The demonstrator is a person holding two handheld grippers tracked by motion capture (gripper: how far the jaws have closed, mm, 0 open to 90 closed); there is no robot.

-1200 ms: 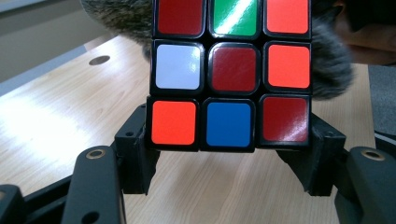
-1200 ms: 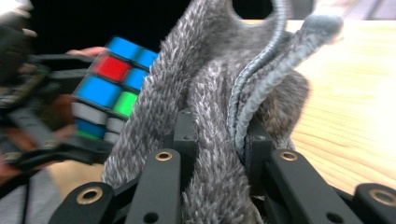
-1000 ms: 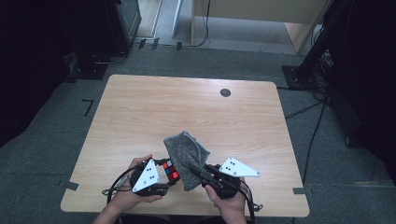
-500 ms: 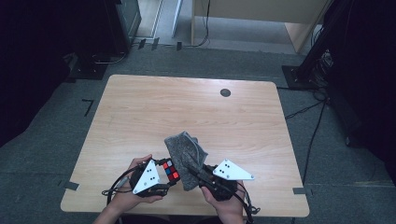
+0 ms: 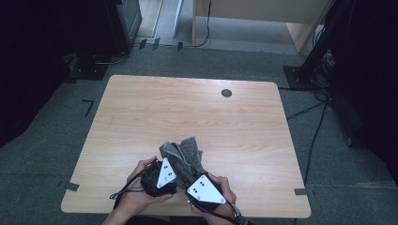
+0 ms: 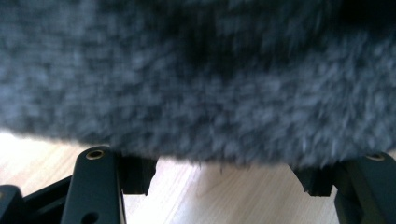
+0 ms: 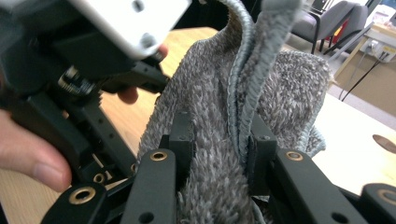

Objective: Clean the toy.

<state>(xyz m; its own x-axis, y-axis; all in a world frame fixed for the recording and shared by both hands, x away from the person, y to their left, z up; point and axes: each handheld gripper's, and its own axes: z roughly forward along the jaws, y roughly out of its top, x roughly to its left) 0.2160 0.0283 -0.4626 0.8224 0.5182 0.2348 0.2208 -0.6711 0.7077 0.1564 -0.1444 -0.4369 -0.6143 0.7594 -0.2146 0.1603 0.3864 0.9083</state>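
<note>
The grey cloth point(image 5: 184, 157) now stands bunched near the table's point(image 5: 141, 108) near edge, where a second ago it lay flatter. The right gripper point(image 7: 219, 140), now closer to the left one, clamps its folded hem. The left gripper point(image 6: 224, 172) has jaws half-spread beneath the pile; grip unclear. Gathering appears underway.

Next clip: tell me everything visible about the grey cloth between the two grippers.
The grey cloth is a fluffy, towel-like piece with a stitched, lighter hem, as the right gripper view shows. It is bunched and folded, raised off the wooden table near its front edge. The right gripper is shut on a folded part, hem included. In the left gripper view the pile hangs just over the left gripper; whether its fingers pinch the cloth cannot be told.
</note>
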